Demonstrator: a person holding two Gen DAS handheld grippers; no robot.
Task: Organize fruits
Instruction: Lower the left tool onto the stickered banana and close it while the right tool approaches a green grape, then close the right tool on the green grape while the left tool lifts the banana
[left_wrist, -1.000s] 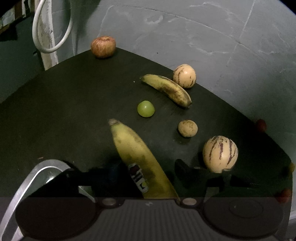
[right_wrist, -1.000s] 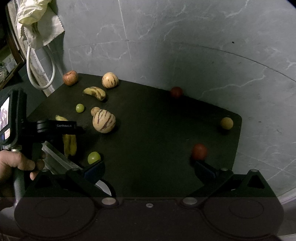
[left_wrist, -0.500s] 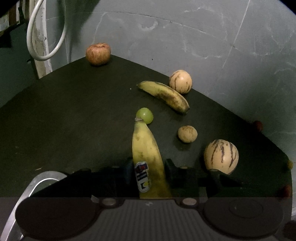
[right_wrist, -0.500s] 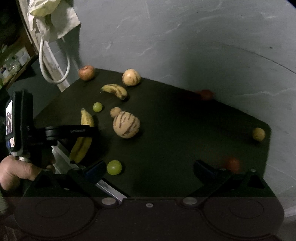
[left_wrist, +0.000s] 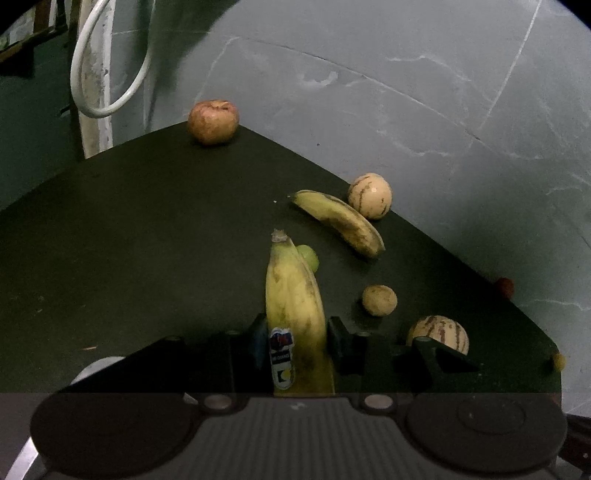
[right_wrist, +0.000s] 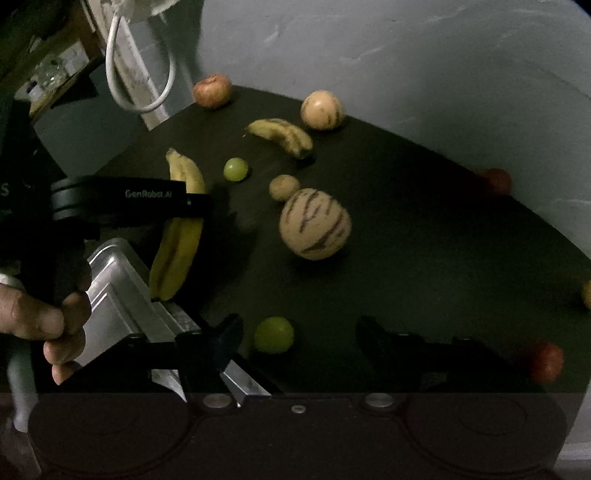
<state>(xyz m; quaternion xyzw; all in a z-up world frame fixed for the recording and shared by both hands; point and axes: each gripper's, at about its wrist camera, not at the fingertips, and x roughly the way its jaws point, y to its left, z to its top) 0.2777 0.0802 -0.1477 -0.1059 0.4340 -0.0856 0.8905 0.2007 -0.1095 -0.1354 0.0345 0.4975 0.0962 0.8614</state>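
Your left gripper (left_wrist: 296, 341) is clamped on the banana (left_wrist: 295, 310), one finger on each side of its stickered end. The banana's near end is cut off by the gripper body in the left wrist view, and in the right wrist view its middle hides behind the gripper's black bar. Its long axis runs straight out along the fingers, stem tip pointing away toward the wall. In the right view it hangs tilted, lower end just above the rim of the tray (right_wrist: 122, 280), stem end higher over the black table (left_wrist: 147, 229).

Your hand (right_wrist: 48, 325) wraps the left gripper's handle at the left edge; only the fingers show.

A green grape (left_wrist: 308, 256) sits partly hidden behind the banana's tip. Beyond it lie a second banana (left_wrist: 340, 221), a small striped melon (left_wrist: 369, 195) and an apple (left_wrist: 213, 121). A small tan fruit (left_wrist: 379, 300) and a larger striped melon (right_wrist: 314, 223) sit to the right.

Your right gripper (right_wrist: 299, 339) is spread wide and empty, with another grape (right_wrist: 274, 335) on the table between its fingers. Reddish fruits at the far right are too dim to name.
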